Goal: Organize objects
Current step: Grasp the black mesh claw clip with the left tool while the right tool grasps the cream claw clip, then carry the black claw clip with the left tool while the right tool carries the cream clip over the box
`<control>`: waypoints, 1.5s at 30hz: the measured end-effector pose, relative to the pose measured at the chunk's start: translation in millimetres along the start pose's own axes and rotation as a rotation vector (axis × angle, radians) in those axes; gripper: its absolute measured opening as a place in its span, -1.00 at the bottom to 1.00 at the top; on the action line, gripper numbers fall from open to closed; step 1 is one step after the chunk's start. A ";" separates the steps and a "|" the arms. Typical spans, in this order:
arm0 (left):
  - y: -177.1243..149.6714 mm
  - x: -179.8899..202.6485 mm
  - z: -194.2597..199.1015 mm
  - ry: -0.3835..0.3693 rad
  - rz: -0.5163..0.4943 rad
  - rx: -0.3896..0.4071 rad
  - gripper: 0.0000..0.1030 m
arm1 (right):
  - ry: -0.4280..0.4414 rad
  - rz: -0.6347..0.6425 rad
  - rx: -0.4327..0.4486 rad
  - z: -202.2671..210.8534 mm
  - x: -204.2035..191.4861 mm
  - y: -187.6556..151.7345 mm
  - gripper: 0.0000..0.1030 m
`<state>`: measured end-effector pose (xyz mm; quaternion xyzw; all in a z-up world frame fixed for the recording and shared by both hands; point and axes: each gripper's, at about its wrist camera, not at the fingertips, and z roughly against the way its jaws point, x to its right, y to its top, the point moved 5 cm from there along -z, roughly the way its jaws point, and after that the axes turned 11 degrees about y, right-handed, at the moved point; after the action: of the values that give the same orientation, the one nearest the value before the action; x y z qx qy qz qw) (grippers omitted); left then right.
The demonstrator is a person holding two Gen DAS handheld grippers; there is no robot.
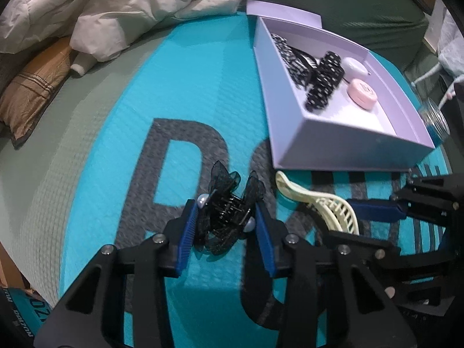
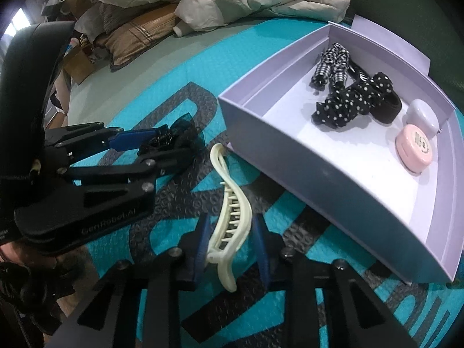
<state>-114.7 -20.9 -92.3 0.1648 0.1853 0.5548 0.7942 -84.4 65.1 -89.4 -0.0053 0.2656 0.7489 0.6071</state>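
From the left wrist camera I see my left gripper [image 1: 226, 217] clenched on a black bow hair claw [image 1: 229, 211], its blue pads [image 1: 190, 226] pressing both pearl-tipped sides. The claw sits over the turquoise mat [image 1: 116, 145] with big grey letters. To the right, a cream hair claw [image 1: 319, 200] lies on the mat just below the lavender box [image 1: 333, 150], with my right gripper's [image 1: 377, 208] blue finger at its end. Inside the box lie a checked scrunchie [image 1: 293, 55], a polka-dot scrunchie [image 1: 324, 81], a white case [image 1: 355, 68] and a pink round case [image 1: 364, 94]. A crumpled beige jacket [image 1: 130, 5] is heaped behind the mat.

From the right wrist camera my right gripper [image 2: 232, 237] is grasping the cream hair claw [image 2: 229, 217], pads against its sides, the claw lying lengthwise between the fingers on the mat [image 2: 121, 255]. The left gripper [image 2: 162, 142] reaches in from the left, holding the black bow claw [image 2: 174, 136]. The lavender box [image 2: 319, 174] sits just beyond to the right, with the polka-dot scrunchie [image 2: 353, 98], checked scrunchie [image 2: 330, 63], white case [image 2: 422, 114] and pink case [image 2: 413, 148] inside.
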 end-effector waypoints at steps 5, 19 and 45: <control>-10.2 7.0 5.6 0.004 -0.008 -0.009 -0.27 | -0.011 0.011 -0.004 5.9 0.4 -9.4 -0.44; -39.0 42.7 25.9 -0.009 -0.044 -0.039 -0.26 | -0.029 0.013 -0.022 23.7 6.7 -46.9 -0.55; -53.5 49.2 34.2 0.015 -0.038 -0.046 -0.26 | -0.034 0.093 -0.004 22.1 4.4 -52.5 -0.59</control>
<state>-39.0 5.9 -92.8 0.1389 0.1814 0.5447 0.8069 -30.7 84.4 -92.5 0.0185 0.2535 0.7769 0.5760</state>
